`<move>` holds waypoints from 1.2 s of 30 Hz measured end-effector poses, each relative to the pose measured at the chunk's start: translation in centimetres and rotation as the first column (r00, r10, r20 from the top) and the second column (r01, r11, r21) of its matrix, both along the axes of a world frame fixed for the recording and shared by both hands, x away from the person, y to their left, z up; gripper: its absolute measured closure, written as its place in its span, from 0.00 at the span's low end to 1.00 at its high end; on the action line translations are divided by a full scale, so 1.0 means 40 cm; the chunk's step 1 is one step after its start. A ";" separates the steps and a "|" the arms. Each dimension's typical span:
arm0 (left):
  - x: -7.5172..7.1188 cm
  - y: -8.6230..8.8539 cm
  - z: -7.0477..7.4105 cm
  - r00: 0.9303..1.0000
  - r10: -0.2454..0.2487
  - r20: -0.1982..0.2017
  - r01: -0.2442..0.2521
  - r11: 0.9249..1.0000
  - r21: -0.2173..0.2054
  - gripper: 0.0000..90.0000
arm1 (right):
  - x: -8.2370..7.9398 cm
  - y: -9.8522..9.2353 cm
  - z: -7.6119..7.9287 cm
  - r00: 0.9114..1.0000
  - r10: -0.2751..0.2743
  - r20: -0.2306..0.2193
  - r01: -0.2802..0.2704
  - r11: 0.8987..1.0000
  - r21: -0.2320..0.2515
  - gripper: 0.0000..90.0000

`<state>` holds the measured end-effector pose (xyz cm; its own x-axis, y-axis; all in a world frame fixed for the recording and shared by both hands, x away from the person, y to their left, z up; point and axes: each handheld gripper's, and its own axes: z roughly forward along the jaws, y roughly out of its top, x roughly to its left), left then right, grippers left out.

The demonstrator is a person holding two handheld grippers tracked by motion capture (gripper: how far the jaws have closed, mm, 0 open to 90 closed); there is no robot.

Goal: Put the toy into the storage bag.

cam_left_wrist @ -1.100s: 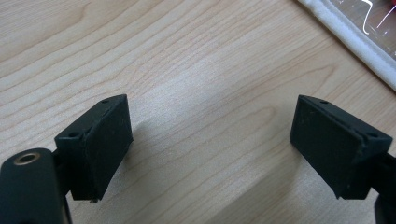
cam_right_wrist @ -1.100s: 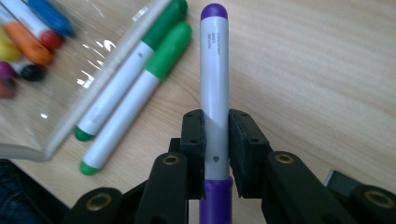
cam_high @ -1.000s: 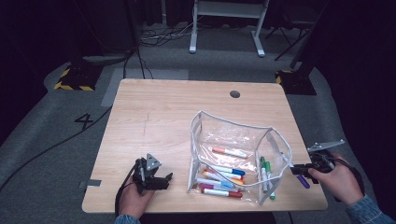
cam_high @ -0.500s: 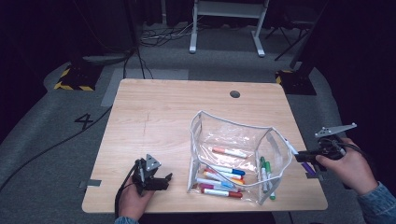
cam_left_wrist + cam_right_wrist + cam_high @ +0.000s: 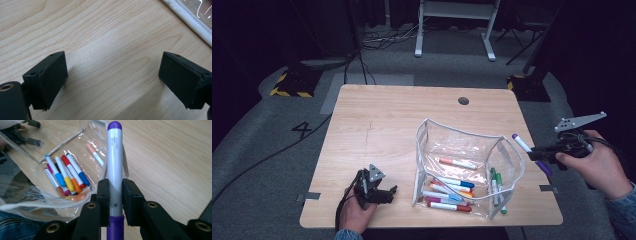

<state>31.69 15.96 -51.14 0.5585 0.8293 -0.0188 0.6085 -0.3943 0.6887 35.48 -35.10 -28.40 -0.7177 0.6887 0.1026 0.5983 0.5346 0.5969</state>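
Holding a purple marker (image 5: 114, 167) tight in our right gripper (image 5: 546, 152) up beside the clear bag (image 5: 507, 160) of markers, we rest our left gripper (image 5: 388, 192) on the table (image 5: 377, 120), jaws wide apart and just opening more, nothing between them.

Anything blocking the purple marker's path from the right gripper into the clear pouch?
Nothing visible. The right gripper holds the purple marker in the air beside the clear pouch, whose top is open. Only the pouch's near wall lies between.
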 end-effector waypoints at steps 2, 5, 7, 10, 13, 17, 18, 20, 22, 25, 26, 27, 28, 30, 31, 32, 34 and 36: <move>0.000 0.000 0.000 1.000 -0.003 0.000 0.003 1.000 0.005 0.09 | 0.000 0.013 0.017 1.000 0.020 0.004 -0.020 1.000 0.001 0.86; 0.002 -0.001 0.000 1.000 -0.014 -0.004 0.014 1.000 0.007 0.07 | -0.001 0.026 0.030 0.999 0.036 0.004 -0.036 0.999 0.005 0.86; 0.000 -0.002 0.000 1.000 -0.009 -0.006 0.009 1.000 0.014 0.07 | -0.001 0.045 0.044 0.998 0.061 0.010 -0.061 0.998 0.004 0.86; 0.000 -0.003 0.000 1.000 -0.009 -0.006 0.009 1.000 0.012 0.05 | 0.000 0.080 0.060 0.994 0.106 0.008 -0.106 0.994 0.000 0.86; 0.004 -0.006 -0.002 1.000 -0.016 -0.016 0.016 1.000 0.021 0.00 | 0.000 0.107 0.069 0.990 0.140 0.006 -0.140 0.990 -0.005 0.86; 0.004 -0.006 -0.002 1.000 -0.017 -0.017 0.017 1.000 0.020 0.00 | 0.000 0.132 0.076 0.986 0.169 0.008 -0.169 0.986 -0.011 0.86; 0.004 -0.006 -0.002 1.000 -0.017 -0.018 0.017 1.000 0.020 0.00 | -0.001 0.153 0.083 0.981 0.196 0.008 -0.196 0.981 -0.015 0.86; 0.004 -0.006 -0.002 1.000 -0.017 -0.018 0.017 1.000 0.020 0.00 | -0.001 0.163 0.085 0.978 0.210 0.011 -0.210 0.978 -0.016 0.86; 0.005 -0.005 -0.002 1.000 -0.017 -0.018 0.018 1.000 0.020 0.00 | -0.003 0.193 0.092 0.970 0.242 0.009 -0.242 0.970 -0.021 0.86; 0.005 -0.005 -0.002 1.000 -0.017 -0.018 0.017 1.000 0.020 0.00 | -0.005 0.223 0.098 0.960 0.279 0.009 -0.279 0.960 -0.026 0.86; 0.005 -0.005 -0.001 1.000 -0.019 -0.022 0.019 1.000 0.021 0.00 | -0.005 0.223 0.098 0.960 0.279 0.009 -0.279 0.960 -0.026 0.86; 0.005 -0.005 -0.001 1.000 -0.018 -0.022 0.019 1.000 0.021 0.00 | -0.005 0.233 0.099 0.957 0.290 0.011 -0.289 0.957 -0.029 0.86; 0.006 -0.005 -0.002 1.000 -0.016 -0.019 0.017 1.000 0.020 0.00 | -0.006 0.252 0.097 0.949 0.316 0.010 -0.315 0.949 -0.027 0.86; 0.006 -0.005 -0.002 1.000 -0.010 -0.020 0.011 1.000 0.018 0.00 | -0.009 0.273 0.093 0.942 0.335 0.011 -0.335 0.942 -0.030 0.86; 0.006 -0.005 -0.002 1.000 -0.010 -0.020 0.011 1.000 0.018 0.00 | -0.009 0.283 0.090 0.937 0.349 0.016 -0.348 0.937 -0.034 0.86; 0.007 -0.006 -0.002 1.000 -0.005 -0.020 0.006 1.000 0.020 0.00 | -0.010 0.294 0.089 0.933 0.360 0.015 -0.360 0.932 -0.041 0.86; 0.007 -0.005 -0.001 1.000 -0.007 -0.023 0.008 1.000 0.022 0.00 | -0.011 0.304 0.087 0.928 0.372 0.016 -0.371 0.927 -0.049 0.86; 0.007 -0.005 -0.002 1.000 -0.006 -0.020 0.006 1.000 0.020 0.00 | -0.012 0.332 0.080 0.915 0.403 0.011 -0.402 0.914 -0.064 0.86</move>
<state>31.96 15.74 -51.21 0.5631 0.8263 -0.0134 0.6198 -0.4115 0.6682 34.99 -21.81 -25.19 -0.9371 0.3455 0.0504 0.3115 0.7619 0.5678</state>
